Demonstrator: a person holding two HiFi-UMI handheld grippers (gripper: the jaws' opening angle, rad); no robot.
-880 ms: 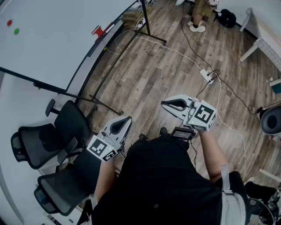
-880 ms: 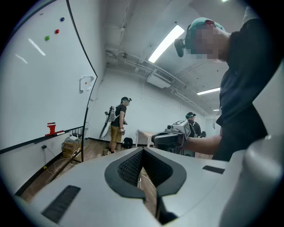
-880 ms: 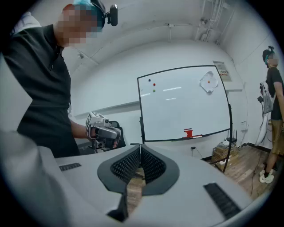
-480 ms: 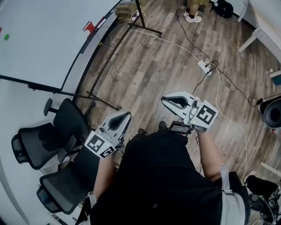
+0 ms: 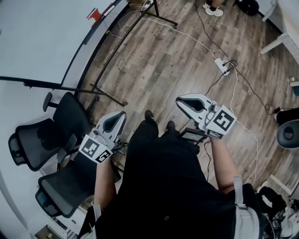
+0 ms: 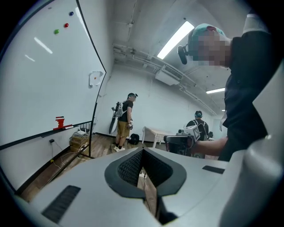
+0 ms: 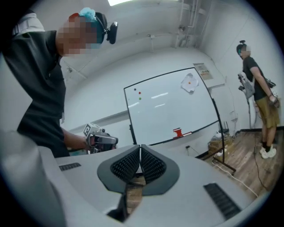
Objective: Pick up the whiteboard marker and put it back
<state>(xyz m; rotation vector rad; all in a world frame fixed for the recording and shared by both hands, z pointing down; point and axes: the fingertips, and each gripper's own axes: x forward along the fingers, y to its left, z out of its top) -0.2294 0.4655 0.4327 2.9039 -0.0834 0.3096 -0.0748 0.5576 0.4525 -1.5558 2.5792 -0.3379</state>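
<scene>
The whiteboard (image 5: 42, 37) stands at the upper left, its tray holding a red block (image 5: 95, 13) and a thin white-and-red stick (image 5: 110, 9) that may be the marker. Both show far off in the left gripper view, the block (image 6: 59, 122) on the tray with the stick (image 6: 72, 127) beside it, and in the right gripper view as block (image 7: 178, 132) and stick (image 7: 187, 133). My left gripper (image 5: 122, 113) and right gripper (image 5: 179, 101) hover at waist height over the wooden floor, well short of the board. Each is shut with nothing held, the left (image 6: 143, 153) and the right (image 7: 140, 147) alike.
Two black office chairs (image 5: 51, 140) stand at my left beside the board's black stand legs (image 5: 105, 95). A power strip (image 5: 220, 66) with cables lies on the floor ahead. A person (image 7: 259, 106) stands at the far end, another (image 6: 198, 126) beyond, near a white table (image 6: 155, 133).
The whiteboard and floor have slid towards the top of the head view. My left gripper has moved left, away from the right one. My shoes now show between the grippers.
</scene>
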